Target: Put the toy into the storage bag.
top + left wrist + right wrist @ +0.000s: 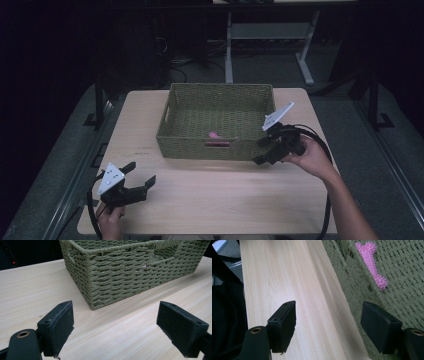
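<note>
one tabletop (215,195), carrying everything. one green woven basket (220,95), sitting at its far middle. two grippers: right gripper (264,156) hovering at the basket's near right corner, jaws standing wide, holding nothing; left gripper (142,175) waiting apart, jaws gaping, empty. one pink spiked bone toy (372,265), lying inside the basket. step judged: placing seemingly finished; next, drawing the right gripper clear.
</note>
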Motion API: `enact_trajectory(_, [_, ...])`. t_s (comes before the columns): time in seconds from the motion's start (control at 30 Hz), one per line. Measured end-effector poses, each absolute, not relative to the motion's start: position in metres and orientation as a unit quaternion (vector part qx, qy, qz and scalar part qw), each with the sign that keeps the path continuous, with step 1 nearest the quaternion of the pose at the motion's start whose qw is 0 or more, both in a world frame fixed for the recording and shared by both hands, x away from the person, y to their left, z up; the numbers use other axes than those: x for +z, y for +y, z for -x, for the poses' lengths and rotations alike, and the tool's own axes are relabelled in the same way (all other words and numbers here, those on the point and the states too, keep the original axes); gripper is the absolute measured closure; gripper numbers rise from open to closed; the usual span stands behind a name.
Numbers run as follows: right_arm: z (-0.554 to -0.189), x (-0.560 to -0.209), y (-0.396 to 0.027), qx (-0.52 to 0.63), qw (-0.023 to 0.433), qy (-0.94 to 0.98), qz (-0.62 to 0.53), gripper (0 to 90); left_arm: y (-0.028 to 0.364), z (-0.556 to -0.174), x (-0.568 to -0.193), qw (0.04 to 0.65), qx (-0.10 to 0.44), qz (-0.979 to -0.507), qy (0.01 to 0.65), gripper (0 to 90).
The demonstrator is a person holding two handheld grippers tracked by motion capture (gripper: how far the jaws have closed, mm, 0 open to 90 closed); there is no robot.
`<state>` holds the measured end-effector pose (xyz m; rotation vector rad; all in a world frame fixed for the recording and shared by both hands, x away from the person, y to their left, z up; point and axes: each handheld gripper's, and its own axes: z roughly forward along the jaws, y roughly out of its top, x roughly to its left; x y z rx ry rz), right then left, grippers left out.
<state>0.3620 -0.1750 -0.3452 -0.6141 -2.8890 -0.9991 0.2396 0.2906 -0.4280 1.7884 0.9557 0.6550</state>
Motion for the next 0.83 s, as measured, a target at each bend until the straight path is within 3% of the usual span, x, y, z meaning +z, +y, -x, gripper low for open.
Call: enact_trajectory(0.83, [-0.316, -0.397, -0.197, -0.321, 0.003, -0.919, 0.229, 24.3, 0.289, -0.240, -0.428, 0.481, 0.271, -0.737, 0.390, 13.8])
